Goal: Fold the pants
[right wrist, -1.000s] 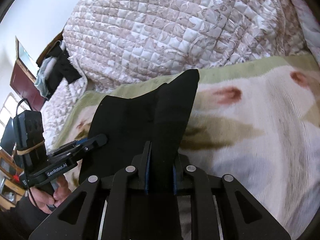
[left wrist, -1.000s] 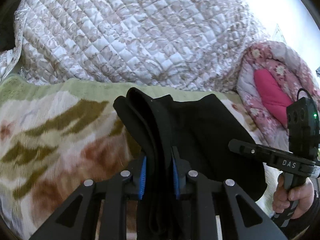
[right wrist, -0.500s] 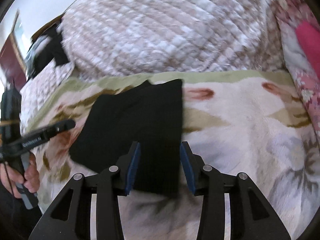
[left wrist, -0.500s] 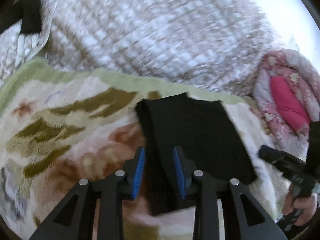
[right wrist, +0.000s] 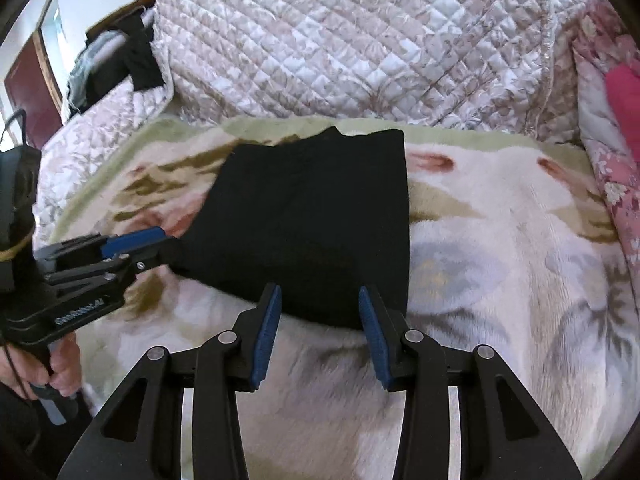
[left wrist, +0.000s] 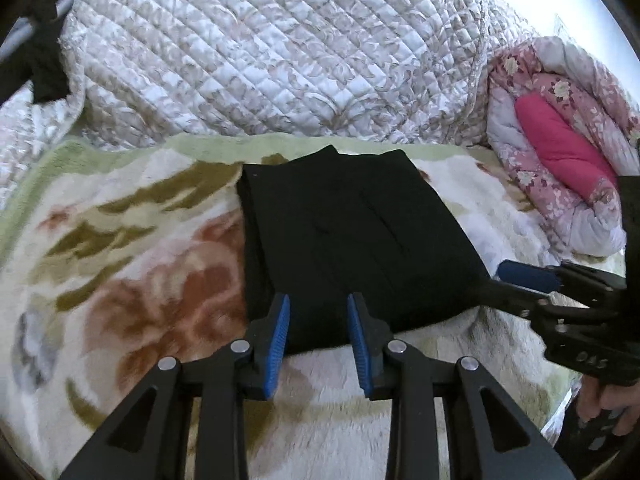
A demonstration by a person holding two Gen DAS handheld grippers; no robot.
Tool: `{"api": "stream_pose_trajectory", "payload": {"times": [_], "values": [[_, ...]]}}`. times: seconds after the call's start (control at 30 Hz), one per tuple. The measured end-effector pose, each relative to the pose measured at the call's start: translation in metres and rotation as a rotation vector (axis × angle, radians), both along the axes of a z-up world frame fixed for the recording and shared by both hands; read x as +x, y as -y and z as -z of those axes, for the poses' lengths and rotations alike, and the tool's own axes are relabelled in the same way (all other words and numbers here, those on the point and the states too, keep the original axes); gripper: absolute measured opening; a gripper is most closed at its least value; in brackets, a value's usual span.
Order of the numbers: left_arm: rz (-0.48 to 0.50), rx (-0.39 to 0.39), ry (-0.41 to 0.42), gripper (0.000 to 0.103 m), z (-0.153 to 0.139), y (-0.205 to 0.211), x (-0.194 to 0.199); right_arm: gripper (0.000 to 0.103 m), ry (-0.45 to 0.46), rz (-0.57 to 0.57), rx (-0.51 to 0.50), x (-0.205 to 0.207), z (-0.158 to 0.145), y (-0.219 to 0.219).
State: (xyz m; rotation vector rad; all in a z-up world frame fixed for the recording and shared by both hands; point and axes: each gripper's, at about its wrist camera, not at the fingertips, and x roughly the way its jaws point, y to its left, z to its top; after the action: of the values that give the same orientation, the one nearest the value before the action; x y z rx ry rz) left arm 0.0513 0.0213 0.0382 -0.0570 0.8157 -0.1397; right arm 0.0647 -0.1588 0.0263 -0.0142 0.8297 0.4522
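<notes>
Left wrist view: left gripper [left wrist: 318, 314] spread apart, gripping nothing, blue pads [left wrist: 279, 334] poised over the near edge of the folded black pants [left wrist: 352, 248]. Pants lying flat as a compact rectangle just ahead of the jaws on the floral plush blanket [left wrist: 132, 264], quilted bedspread [left wrist: 280, 52] beyond. Right gripper [left wrist: 516, 280] off to the right of the jaws, tip at the pants' right corner.

Right wrist view: right gripper [right wrist: 319, 306] likewise released and empty, near hem of the pants [right wrist: 316, 208] between and just ahead of the jaws. Left gripper [right wrist: 136, 246] left of the jaws, tip touching the bundle's left corner.

Judged stage: fold set down and let go, apparently near finished. Next move probably calling for smoothing or squaring the edges, or pulling clear.
</notes>
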Motion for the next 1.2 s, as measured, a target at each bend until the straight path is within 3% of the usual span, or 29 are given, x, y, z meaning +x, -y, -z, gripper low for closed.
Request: {"api": "stream_pose_trajectory", "payload": {"times": [0.43,0.93,1.2], "values": [[-0.031,0.002,-0.076,0.032,0.018,0.013,-0.053,0.052,-0.062,0.035,-0.031,-0.048,0.022,0.004],[-0.058,0.042,-0.100,0.033,0.043,0.010,-0.037,0.057,-0.077,0.046,-0.082,-0.033,0.046,-0.004],[-0.052,0.050,-0.085,0.039,0.048,0.012,-0.036,0.065,-0.062,0.044,-0.089,-0.028,0.049,-0.007]]}}
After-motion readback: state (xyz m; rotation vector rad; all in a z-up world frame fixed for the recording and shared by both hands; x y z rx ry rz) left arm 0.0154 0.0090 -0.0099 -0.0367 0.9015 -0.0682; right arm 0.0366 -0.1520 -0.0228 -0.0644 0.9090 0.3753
